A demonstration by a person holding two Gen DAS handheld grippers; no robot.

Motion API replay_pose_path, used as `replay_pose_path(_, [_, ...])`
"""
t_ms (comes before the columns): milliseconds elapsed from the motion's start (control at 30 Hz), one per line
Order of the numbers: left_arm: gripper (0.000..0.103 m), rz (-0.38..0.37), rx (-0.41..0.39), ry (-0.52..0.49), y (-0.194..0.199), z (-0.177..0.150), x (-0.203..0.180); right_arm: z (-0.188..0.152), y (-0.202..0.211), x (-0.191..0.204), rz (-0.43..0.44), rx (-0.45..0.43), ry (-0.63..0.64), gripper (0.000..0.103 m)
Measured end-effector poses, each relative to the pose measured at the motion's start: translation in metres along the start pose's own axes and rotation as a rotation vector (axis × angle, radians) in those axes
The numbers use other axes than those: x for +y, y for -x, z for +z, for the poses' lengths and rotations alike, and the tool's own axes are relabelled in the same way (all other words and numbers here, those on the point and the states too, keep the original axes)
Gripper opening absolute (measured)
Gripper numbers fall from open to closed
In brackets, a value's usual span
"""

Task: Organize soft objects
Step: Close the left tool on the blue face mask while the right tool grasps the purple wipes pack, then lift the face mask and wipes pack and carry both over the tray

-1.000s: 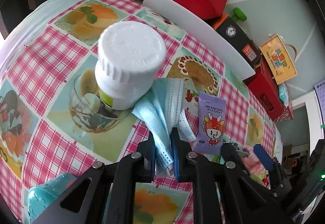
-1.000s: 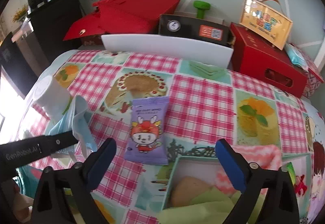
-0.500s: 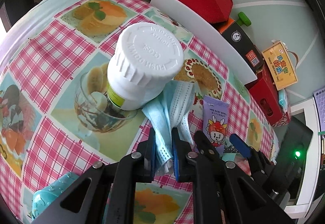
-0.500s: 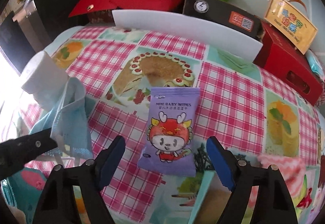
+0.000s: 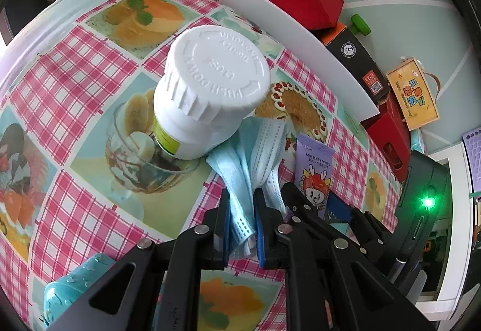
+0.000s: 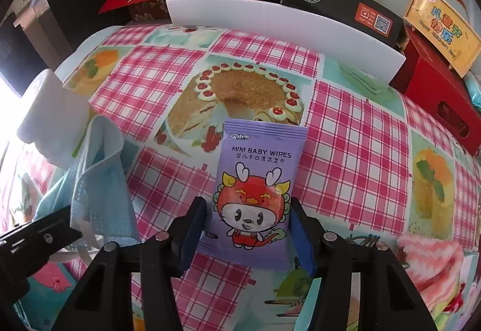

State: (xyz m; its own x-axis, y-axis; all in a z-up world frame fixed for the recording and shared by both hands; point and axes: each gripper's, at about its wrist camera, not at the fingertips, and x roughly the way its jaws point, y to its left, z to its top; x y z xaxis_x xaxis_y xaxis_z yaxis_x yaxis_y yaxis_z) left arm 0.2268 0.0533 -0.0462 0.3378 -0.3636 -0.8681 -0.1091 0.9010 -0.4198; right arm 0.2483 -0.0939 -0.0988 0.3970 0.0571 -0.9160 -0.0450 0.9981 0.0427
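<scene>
At the far left of the right wrist view we see the white pill bottle [image 6: 49, 114] standing on the counter [image 6: 354, 150], its checked cloth printed with cakes and fruit. Just beside it, the left gripper [image 5: 240, 211] is clamped on the crumpled blue face mask [image 5: 252, 156], whose loose end lies against the bottle's base; this grip and its place match what we saw a second ago.

Moving right, the purple pack of baby wipes [image 6: 258, 189] lies flat on the counter below the printed cake. Our right gripper [image 6: 248, 229] now straddles the lower half of the pack, having dropped lower and closer to it than a second ago, when the pack lay ahead of it. Its jaws have just been closing, with the pack between them, and the blue pads sit at the pack's two side edges; we cannot tell if they press yet.

Farther right, a pink and white knitted cloth [image 6: 433, 259] lies at the counter's near edge, well apart from the pack.
</scene>
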Motion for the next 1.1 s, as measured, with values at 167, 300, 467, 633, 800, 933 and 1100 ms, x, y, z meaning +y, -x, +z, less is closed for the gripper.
replay_pose_path(167, [0.013,0.003,0.0,-0.006,-0.001,0.001,0.0,-0.003,0.01,-0.01,0.038,-0.024,-0.054,0.055])
replay_pose_path(300, [0.013,0.008,-0.002,-0.015,-0.002,0.0,-0.003,-0.01,0.031,-0.018,0.045,-0.073,-0.093,0.055])
replay_pose_path(467, [0.012,0.009,-0.022,-0.037,0.003,-0.002,-0.01,-0.025,0.072,-0.029,0.048,-0.162,-0.141,0.055])
replay_pose_path(633, [0.012,-0.022,-0.055,-0.077,0.016,-0.008,-0.025,-0.044,0.116,-0.038,0.034,-0.255,-0.177,0.055])
replay_pose_path(800, [0.012,-0.051,-0.102,-0.139,0.031,-0.017,-0.044,-0.062,0.158,-0.049,-0.009,-0.334,-0.204,0.055])
replay_pose_path(933, [0.012,-0.103,-0.123,-0.184,0.043,-0.025,-0.057,-0.079,0.182,-0.061,-0.019,-0.386,-0.243,0.055])
replay_pose_path(1100, [0.012,-0.135,-0.179,-0.273,0.067,-0.041,-0.077,-0.102,0.205,-0.081,-0.088,-0.42,-0.287,0.055])
